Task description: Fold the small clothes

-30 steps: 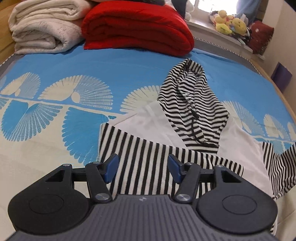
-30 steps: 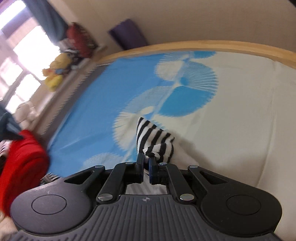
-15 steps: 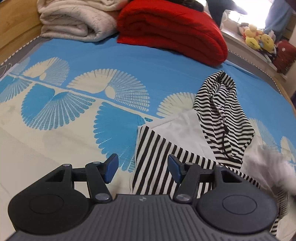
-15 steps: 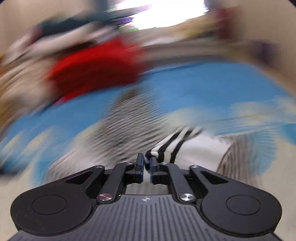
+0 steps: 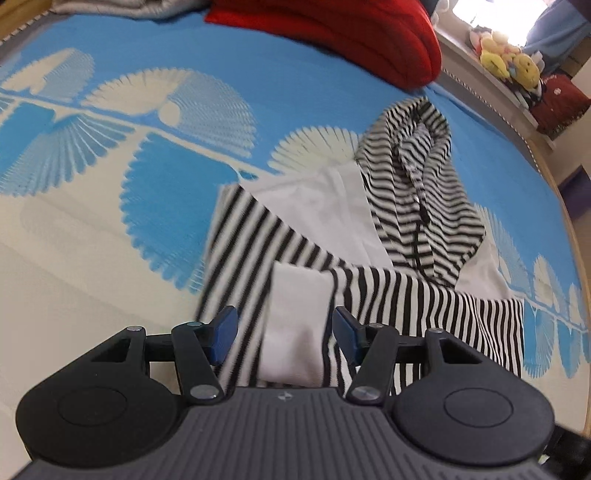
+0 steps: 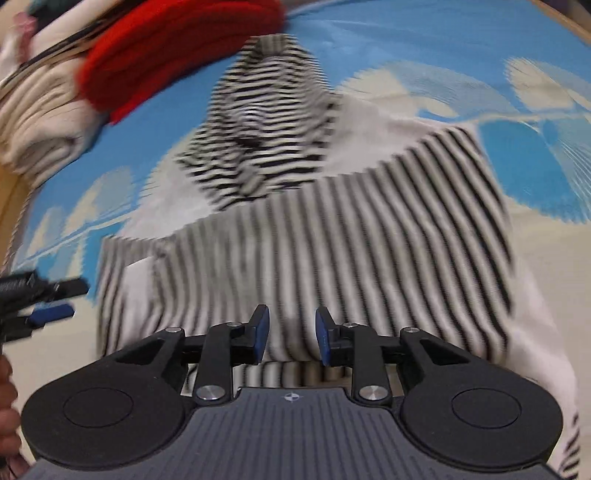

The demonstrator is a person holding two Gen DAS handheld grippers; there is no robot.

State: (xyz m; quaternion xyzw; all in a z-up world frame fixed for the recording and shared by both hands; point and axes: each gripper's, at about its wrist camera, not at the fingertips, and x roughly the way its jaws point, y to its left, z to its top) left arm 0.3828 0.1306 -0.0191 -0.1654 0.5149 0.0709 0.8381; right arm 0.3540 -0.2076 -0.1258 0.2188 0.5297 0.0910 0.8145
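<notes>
Left wrist view shows the bed cover (image 5: 110,229), blue and cream with fan patterns, carrying the work item near its middle. A folded red blanket (image 5: 332,33) and a pale blanket (image 5: 122,7) lie at the far edge, well apart from it.

The hooded top (image 5: 406,295), striped black and white with plain white panels, lies flat on the cover, hood (image 5: 417,177) pointing away. Both sleeves are folded across the body; a white cuff (image 5: 295,321) rests on the stripes just ahead of the left gripper (image 5: 284,336).

Handling, as a judgement: the garment looks light, soft and limp, with no stiffness to hold a crease. It should slide easily on the cover and bunch if dragged. Best hold is at a hem corner or a folded edge, pinching all layers together; the hood drawstring should be avoided.

Left gripper: fingers stand moderately apart over the cuff, gripping nothing. Right gripper (image 6: 291,336): jaws are opening, with striped cloth beneath and between them but not pinched.

Change from the earlier frames: a second ago the right gripper held a striped sleeve end clamped, out at the side of the bed; that sleeve is now laid across the body. The left gripper has dropped closer to the garment.
</notes>
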